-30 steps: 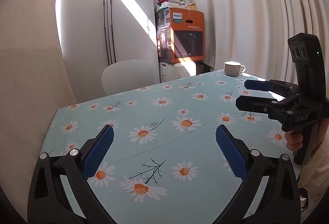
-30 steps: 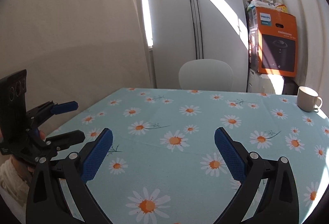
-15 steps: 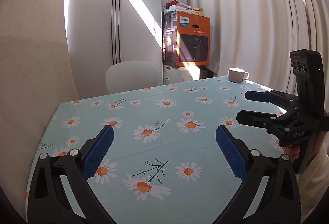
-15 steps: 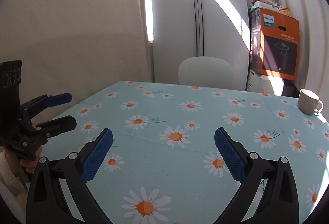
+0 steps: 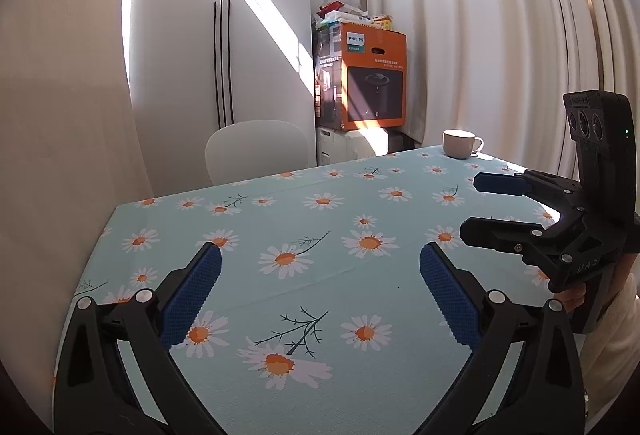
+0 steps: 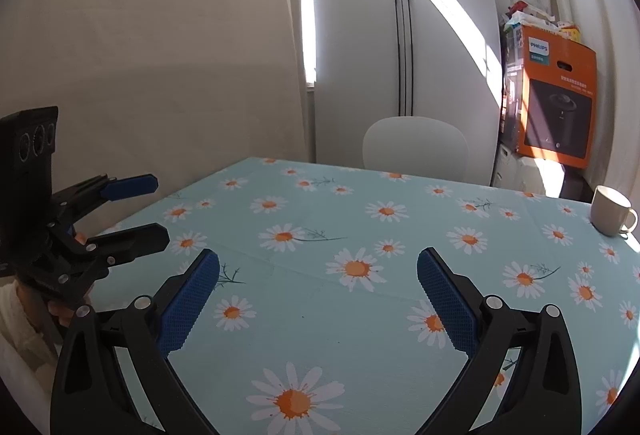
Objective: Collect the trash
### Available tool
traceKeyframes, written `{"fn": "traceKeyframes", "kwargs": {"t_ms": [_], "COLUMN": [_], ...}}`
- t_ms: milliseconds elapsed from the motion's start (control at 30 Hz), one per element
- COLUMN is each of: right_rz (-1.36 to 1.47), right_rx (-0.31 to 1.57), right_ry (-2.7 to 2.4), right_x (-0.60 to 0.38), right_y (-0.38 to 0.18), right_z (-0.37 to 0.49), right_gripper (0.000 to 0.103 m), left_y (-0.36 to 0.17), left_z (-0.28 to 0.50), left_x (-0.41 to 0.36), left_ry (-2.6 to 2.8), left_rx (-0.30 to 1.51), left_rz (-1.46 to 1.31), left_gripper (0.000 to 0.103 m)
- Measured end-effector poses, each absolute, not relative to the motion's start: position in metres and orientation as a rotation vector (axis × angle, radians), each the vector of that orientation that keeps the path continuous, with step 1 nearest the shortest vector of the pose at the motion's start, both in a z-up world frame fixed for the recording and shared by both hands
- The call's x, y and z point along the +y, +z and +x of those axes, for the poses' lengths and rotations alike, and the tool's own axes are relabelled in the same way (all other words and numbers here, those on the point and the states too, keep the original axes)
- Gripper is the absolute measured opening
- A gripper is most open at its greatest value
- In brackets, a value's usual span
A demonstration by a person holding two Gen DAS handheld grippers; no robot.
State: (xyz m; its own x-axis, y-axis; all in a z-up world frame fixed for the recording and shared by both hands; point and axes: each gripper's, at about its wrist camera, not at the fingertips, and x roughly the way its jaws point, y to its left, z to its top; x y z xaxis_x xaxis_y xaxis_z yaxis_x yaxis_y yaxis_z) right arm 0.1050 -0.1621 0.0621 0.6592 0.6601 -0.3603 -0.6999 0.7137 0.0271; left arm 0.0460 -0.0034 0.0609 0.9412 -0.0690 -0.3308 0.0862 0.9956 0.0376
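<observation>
no trash shows in either view; where it lies cannot be told from these pictures. the table [image 5: 320, 219] wears a pale blue cloth printed with daisies, and the one object standing on it is a white cup [image 5: 460, 144], at the far right corner where a patch of sun falls. in the right wrist view the same cup [image 6: 612, 210] stands far right with its handle turned to the right.

the left gripper [image 5: 320, 289] is held above the near part of the cloth, its jaws spread wide with nothing between the blue pads [image 5: 192, 295]. the right gripper [image 6: 318, 293] is held likewise over the near cloth, jaws wide and holding nothing. each gripper appears in the other's view: the right gripper [image 5: 480, 207] at the right edge, the left gripper [image 6: 154, 207] at the left edge, both with fingers parted, both gripped by a hand in a pale sleeve.

beyond the far edge of the table stands a white chair [image 5: 256, 151], pushed close. behind it are tall white cupboard doors [image 5: 224, 47] crossed by a slanting band of sunlight. to the right of the chair an orange box [image 5: 372, 79] sits on top of white containers, with packets piled on top of it. pale curtains [image 5: 500, 35] hang along the right side.
</observation>
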Motion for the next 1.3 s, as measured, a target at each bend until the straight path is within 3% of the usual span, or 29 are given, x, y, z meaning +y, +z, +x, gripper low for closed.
{"fn": "traceKeyframes", "kwargs": {"t_ms": [1300], "right_rz": [-0.117], "right_rx": [0.361], "right_ry": [0.792], "right_x": [-0.1601], "right_y": [0.0614], "right_z": [0.1044], "right_gripper": [0.095], "left_y": [0.0606], "left_z": [0.0503], "left_x": [-0.0018], "left_ry": [-0.082], "left_rx": [0.354], "left_rz": [0.049], "left_gripper": [0.097]}}
